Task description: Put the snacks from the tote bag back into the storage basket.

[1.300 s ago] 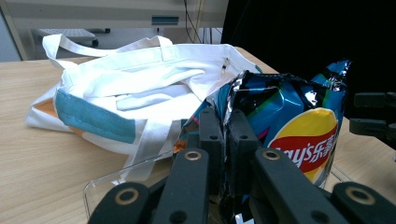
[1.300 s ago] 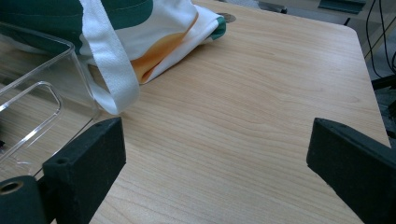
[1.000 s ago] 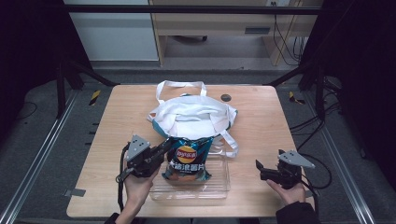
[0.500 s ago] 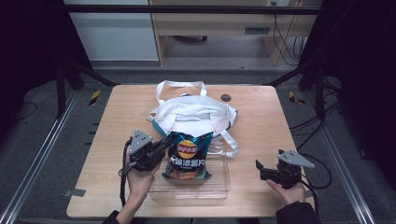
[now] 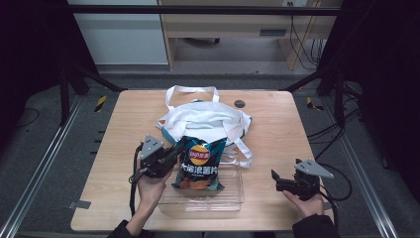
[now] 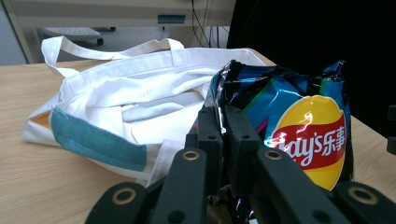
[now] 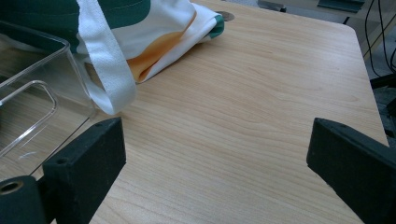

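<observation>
Left tool (image 5: 171, 154) was clamped on the upper left edge of the chip bag (image 5: 199, 163); in the left gripper view both jaws pinched the crinkled foil edge of the bag (image 6: 299, 126). The bag stood roughly upright, its bottom inside the clear plastic bin (image 5: 233, 201) at 6 o'clock on the counter (image 5: 277, 129), its top leaning toward the white tote bag (image 5: 205, 119) just behind it at 12 o'clock. The tote lay flat at counter center, handles spread toward 12 and 4 o'clock, one strap draped by the bin's far right corner. Teal band was visible on the tote's side (image 6: 93, 140).

Right tool (image 5: 278, 179) sat at about 4 o'clock, resting low in the hand, jaws wide apart, nothing between them; in the right gripper view bare wood lay between the jaws, with the bin wall (image 7: 42, 93) and the tote strap (image 7: 109, 70) off at 10 o'clock. Well apart from the chip bag.
</observation>
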Demonstrator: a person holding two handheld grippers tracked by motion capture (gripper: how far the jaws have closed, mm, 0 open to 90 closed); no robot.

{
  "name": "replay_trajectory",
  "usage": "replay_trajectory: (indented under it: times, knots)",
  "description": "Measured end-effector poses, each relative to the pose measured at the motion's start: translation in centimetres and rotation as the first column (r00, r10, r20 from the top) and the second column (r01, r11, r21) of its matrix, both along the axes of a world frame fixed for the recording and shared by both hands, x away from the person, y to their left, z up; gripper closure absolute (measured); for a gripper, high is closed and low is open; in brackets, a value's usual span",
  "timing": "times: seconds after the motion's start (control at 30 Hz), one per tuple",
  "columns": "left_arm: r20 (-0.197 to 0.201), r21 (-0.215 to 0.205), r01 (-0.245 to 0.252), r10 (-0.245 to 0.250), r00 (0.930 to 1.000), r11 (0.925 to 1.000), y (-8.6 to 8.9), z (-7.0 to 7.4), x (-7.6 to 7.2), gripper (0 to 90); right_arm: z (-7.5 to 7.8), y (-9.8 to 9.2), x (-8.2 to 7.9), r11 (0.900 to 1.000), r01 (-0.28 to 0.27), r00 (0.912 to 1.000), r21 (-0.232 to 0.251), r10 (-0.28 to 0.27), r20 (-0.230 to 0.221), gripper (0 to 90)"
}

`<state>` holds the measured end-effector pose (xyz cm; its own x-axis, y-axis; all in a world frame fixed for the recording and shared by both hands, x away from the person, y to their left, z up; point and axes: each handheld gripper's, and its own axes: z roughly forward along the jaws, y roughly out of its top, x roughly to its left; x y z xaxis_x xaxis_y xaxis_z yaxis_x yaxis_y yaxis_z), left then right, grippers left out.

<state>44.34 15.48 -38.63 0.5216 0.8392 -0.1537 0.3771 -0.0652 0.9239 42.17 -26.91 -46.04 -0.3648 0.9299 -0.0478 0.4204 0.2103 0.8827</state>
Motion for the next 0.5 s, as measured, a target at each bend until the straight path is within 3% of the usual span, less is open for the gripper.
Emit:
replay_trajectory:
  times: [0.1, 0.27, 0.5]
  knots:
    - [0.003, -0.001, 0.001, -0.001, 1.0, 1.0, 0.06, -0.03, -0.01, 81.1, 0.01, -0.01, 0.0, 1.0, 0.0, 1.0, 0.001, 0.0, 0.0, 4.9]
    - [0.006, 0.009, 0.005, -0.005, 1.0, 1.0, 0.08, -0.1, -0.11, 67.4, 0.06, -0.01, -0.09, 1.0, 0.001, 1.0, 0.006, -0.001, -0.001, 4.9]
    - [0.005, 0.023, 0.045, -0.045, 0.999, 0.9987, 0.48, -0.21, -0.34, 52.0, 0.1, -0.05, -0.13, 1.0, 0.001, 1.0, 0.004, -0.001, 0.003, 5.0]
